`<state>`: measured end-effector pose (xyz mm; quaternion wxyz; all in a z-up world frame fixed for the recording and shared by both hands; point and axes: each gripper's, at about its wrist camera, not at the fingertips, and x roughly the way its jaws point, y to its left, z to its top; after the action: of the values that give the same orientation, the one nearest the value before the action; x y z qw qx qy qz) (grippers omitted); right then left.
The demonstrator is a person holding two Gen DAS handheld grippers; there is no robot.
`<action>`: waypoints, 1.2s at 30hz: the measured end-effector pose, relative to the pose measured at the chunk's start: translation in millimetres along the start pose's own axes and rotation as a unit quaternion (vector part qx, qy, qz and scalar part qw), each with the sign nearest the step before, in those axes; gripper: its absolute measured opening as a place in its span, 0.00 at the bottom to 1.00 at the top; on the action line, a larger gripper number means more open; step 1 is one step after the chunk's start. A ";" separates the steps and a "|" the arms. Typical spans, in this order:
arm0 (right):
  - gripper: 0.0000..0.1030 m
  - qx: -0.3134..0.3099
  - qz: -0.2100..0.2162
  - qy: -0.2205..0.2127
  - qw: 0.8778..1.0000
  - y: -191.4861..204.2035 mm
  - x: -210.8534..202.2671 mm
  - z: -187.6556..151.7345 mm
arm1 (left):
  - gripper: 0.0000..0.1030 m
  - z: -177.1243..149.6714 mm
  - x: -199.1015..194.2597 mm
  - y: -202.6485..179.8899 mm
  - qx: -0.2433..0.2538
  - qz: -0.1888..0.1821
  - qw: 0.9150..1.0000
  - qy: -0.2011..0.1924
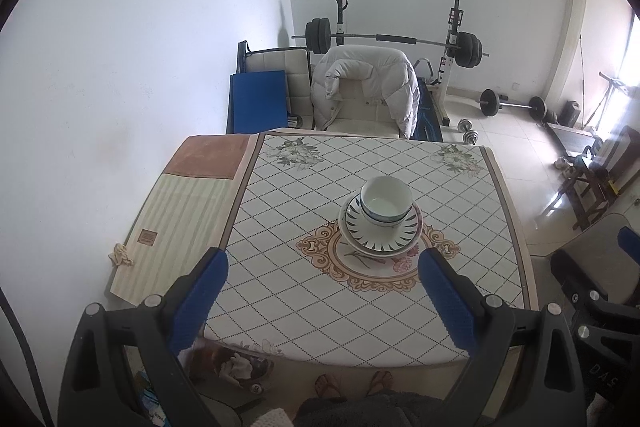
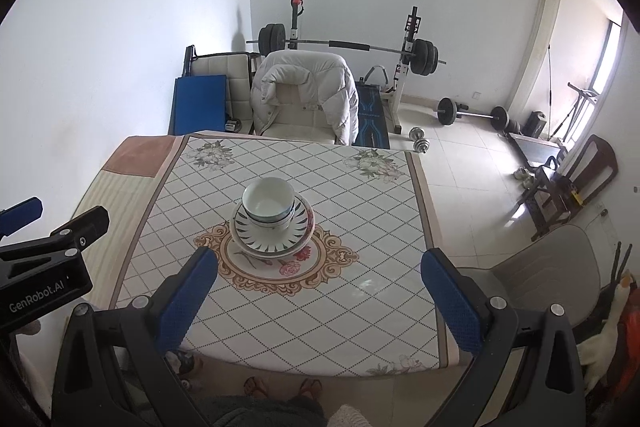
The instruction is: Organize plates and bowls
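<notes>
Above the table, my left gripper and right gripper both gape wide, empty, clear of the stacked bowls and plates.

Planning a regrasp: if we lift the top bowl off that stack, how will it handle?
The top bowl looks like glazed ceramic, so probably rigid, slick and breakable. It sits nested in another bowl on stacked plates, so a sideways push may shift the whole stack; lifting straight up seems safer. Both the left gripper and right gripper are open and clear of it.
</notes>
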<state>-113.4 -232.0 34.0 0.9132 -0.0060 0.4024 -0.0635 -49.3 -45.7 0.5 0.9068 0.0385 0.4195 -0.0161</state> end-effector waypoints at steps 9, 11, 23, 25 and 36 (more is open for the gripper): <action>1.00 0.013 -0.033 -0.019 0.999 12.5 -21.1 0.2 | 0.94 -1.8 -10.1 15.2 0.011 0.001 1.000 -0.023; 1.00 0.016 -0.038 -0.020 0.999 13.5 -23.5 -0.2 | 0.94 -2.4 -10.5 16.6 0.009 0.002 1.000 -0.023; 1.00 0.010 -0.043 -0.021 0.999 19.5 -26.6 -1.3 | 0.94 -8.1 -13.7 25.3 0.003 0.004 1.000 -0.025; 1.00 0.010 -0.044 -0.023 0.999 19.8 -27.4 -2.1 | 0.94 -9.1 -14.0 25.4 0.004 0.005 1.000 -0.026; 1.00 0.011 -0.048 -0.021 0.999 16.9 -28.1 -4.5 | 0.94 -9.5 -12.0 25.1 0.003 0.002 1.000 -0.022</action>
<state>-133.6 -211.7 50.5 0.9175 -0.0164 0.3812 -0.1118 -62.8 -19.9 4.9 0.9157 0.0418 0.3993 -0.0169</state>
